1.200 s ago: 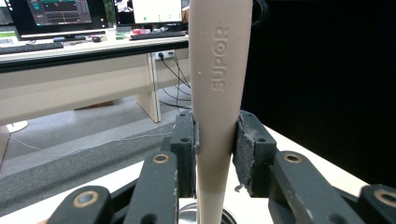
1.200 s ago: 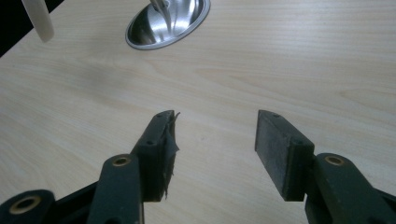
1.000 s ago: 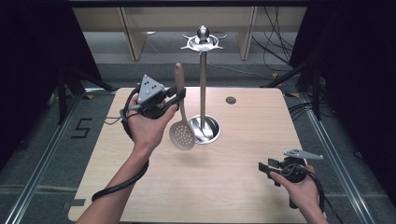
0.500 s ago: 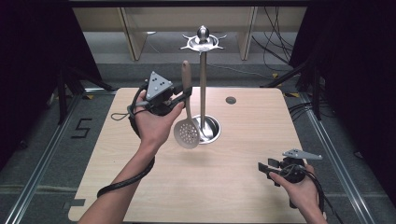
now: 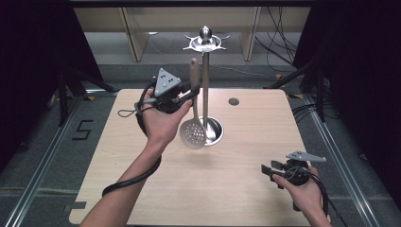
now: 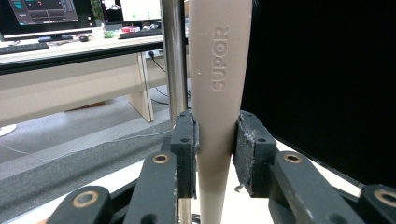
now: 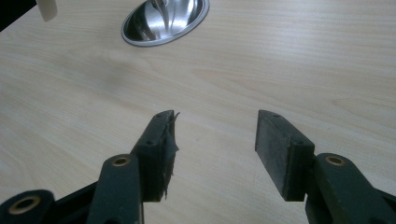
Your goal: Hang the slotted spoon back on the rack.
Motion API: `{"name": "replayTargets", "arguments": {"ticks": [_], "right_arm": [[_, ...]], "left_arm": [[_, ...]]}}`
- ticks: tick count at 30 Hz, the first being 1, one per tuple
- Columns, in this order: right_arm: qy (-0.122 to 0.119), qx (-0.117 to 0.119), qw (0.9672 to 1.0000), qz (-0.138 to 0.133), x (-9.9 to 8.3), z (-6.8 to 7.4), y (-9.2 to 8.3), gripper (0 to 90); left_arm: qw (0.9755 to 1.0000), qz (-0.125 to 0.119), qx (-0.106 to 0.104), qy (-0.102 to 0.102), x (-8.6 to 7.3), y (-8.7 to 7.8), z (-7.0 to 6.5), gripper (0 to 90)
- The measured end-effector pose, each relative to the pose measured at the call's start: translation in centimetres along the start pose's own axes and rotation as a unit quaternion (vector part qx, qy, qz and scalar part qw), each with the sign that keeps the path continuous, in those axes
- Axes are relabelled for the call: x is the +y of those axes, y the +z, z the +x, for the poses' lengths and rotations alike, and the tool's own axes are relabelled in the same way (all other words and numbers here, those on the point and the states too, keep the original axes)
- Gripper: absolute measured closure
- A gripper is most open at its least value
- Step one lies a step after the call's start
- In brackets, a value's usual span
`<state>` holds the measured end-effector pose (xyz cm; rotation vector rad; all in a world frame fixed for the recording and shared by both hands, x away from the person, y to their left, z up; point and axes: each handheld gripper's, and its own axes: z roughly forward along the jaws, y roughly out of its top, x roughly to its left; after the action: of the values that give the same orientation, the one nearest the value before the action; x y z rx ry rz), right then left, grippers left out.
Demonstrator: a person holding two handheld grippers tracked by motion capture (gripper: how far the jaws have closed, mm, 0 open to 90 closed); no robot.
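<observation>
The left hand-held gripper (image 5: 189, 92) pinches the upright slotted spoon (image 5: 193, 134) by its handle just beside the rack's pole (image 5: 205, 90), its hooked crown (image 5: 204, 43) above; the right hand-held gripper (image 7: 212, 140) hangs spread near the counter (image 5: 246, 189).

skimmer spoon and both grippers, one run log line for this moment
left gripper: shut on skimmer spoon, held upright beside stand pole | right gripper: open, above table
</observation>
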<state>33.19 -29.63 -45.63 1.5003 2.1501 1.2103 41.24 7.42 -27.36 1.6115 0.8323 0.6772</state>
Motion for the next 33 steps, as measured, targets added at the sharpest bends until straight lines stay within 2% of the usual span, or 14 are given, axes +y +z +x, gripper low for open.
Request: {"name": "replayTargets", "arguments": {"ticks": [13, 14, 15, 16, 20, 21, 22, 23, 26, 32, 33], "right_arm": [[0.000, 0.000, 1.0000, 0.001, 0.0, 0.0, 0.0, 48.2], [0.012, 0.000, 0.9999, 0.002, 0.0, 0.2, -0.1, 48.2], [-0.005, -0.007, 1.0000, 0.000, 0.0, 0.0, -0.1, 48.2], [-0.001, 0.001, 1.0000, 0.001, 0.0, 0.1, 0.0, 48.2], [0.001, 0.002, 1.0000, 0.002, 0.0, 0.1, 0.0, 48.2], [-0.006, -0.009, 0.9999, 0.001, 0.0, 0.0, -0.1, 48.2], [-0.006, -0.007, 1.0000, 0.001, 0.0, 0.0, -0.1, 48.2], [0.003, 0.006, 1.0000, -0.003, -0.1, 0.1, 0.1, 48.2], [0.005, 0.014, 0.9999, -0.001, -0.1, 0.1, 0.2, 48.1], [0.002, 0.012, 0.9999, -0.003, -0.1, 0.1, 0.2, 48.1], [-0.005, 0.003, 1.0000, -0.002, 0.0, 0.1, 0.1, 48.1]], "left_arm": [[1.0000, 0.003, 0.004, -0.007, 0.5, 0.7, -0.4, 70.0], [0.9999, 0.003, 0.007, -0.008, 0.6, 0.7, -0.5, 70.0], [0.9999, 0.002, 0.006, -0.009, 0.6, 0.8, -0.6, 70.0], [0.9999, 0.003, 0.006, -0.009, 0.6, 0.8, -0.6, 70.0], [0.9999, 0.005, 0.008, -0.010, 0.7, 1.1, -0.7, 70.0], [0.9999, 0.006, 0.009, -0.010, 0.7, 1.1, -0.7, 70.0], [0.9999, 0.006, 0.008, -0.010, 0.8, 1.2, -0.7, 69.9], [0.9999, 0.007, 0.009, -0.010, 0.8, 1.2, -0.7, 69.9], [0.9999, 0.007, 0.010, -0.011, 0.7, 1.3, -0.7, 69.9], [0.9999, 0.008, 0.009, -0.011, 0.9, 1.4, -0.8, 69.9], [0.9999, 0.006, 0.008, -0.011, 0.9, 1.4, -0.8, 69.9]]}}
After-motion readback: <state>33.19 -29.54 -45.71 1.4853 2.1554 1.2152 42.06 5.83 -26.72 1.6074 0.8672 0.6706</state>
